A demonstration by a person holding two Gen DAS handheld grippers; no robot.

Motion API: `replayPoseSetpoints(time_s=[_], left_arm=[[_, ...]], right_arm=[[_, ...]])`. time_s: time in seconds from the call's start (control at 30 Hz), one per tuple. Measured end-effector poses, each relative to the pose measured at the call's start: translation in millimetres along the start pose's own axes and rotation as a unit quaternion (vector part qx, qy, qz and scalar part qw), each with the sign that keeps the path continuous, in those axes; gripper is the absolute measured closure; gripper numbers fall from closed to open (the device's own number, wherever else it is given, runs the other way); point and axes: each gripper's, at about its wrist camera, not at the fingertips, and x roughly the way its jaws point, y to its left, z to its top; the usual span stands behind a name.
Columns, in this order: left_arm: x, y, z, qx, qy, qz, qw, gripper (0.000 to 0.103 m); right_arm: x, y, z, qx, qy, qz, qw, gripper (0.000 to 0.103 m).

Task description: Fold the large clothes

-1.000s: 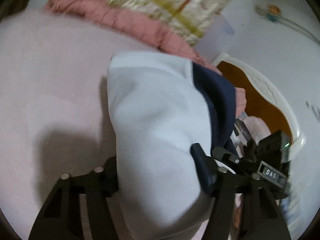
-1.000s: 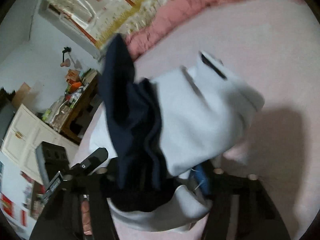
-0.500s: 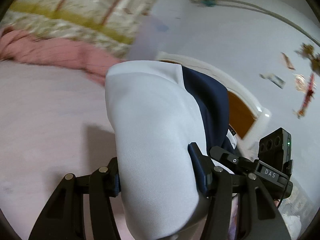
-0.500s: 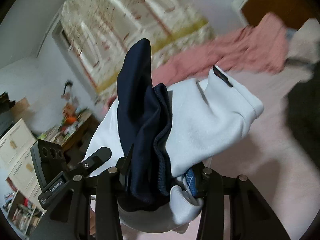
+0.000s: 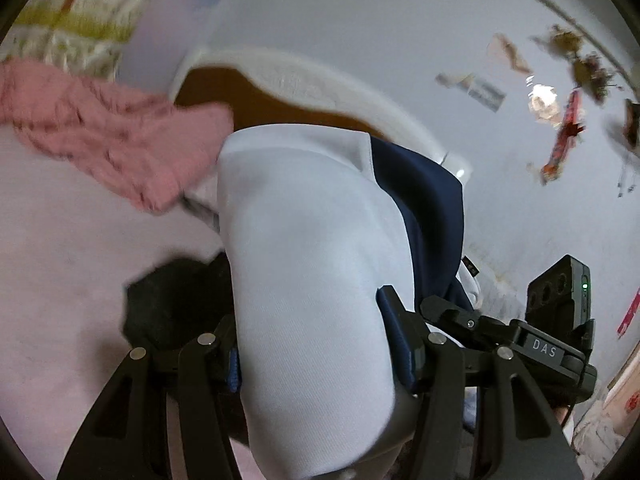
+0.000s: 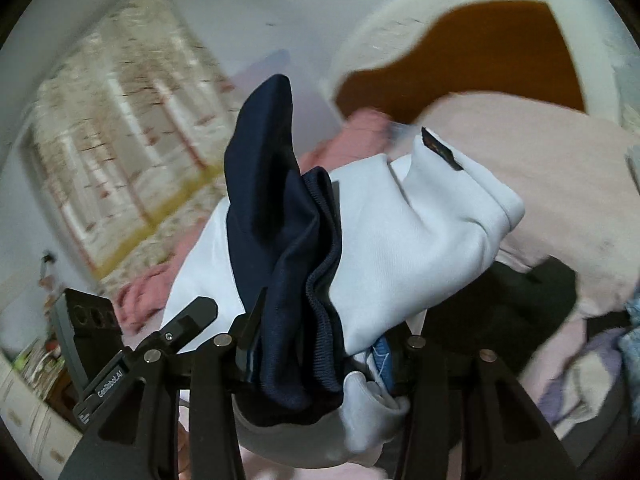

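Both claws, left claw point(image 5: 316, 354) and right claw point(image 6: 320, 350), clamp the folded white-and-navy garment point(image 5: 304, 248) aloft.

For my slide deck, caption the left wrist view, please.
Left gripper clamps a folded white-and-navy garment above a pink bed.

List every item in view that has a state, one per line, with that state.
left gripper: shut on the garment
right gripper: shut on the garment
white and navy garment: bunched, gripped at both ends
pink blanket: crumpled on the bed
black garment: lying loose on the bed
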Motion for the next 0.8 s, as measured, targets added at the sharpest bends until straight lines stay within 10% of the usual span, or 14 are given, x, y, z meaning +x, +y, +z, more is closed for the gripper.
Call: replayPoseSetpoints(time_s=[0.27, 0.53, 0.8], left_arm=[[96.3, 57.5, -40.0, -0.053, 0.054, 0.026, 0.9968, 0.032], [86.7, 48.8, -43.6, -0.035, 0.054, 0.059, 0.9962, 0.011], [25.7, 26.7, -39.3, 0.07, -0.037, 0.14, 0.987, 0.007]], right_arm=[[78.9, -77.9, -19.6, 0.024, 0.024, -0.086, 0.996, 0.05], [85.4, -80.7, -17.5, 0.02, 0.019, -0.095, 0.995, 0.04], [53.3, -25.6, -22.2, -0.058, -0.031, -0.166, 0.984, 0.017]])
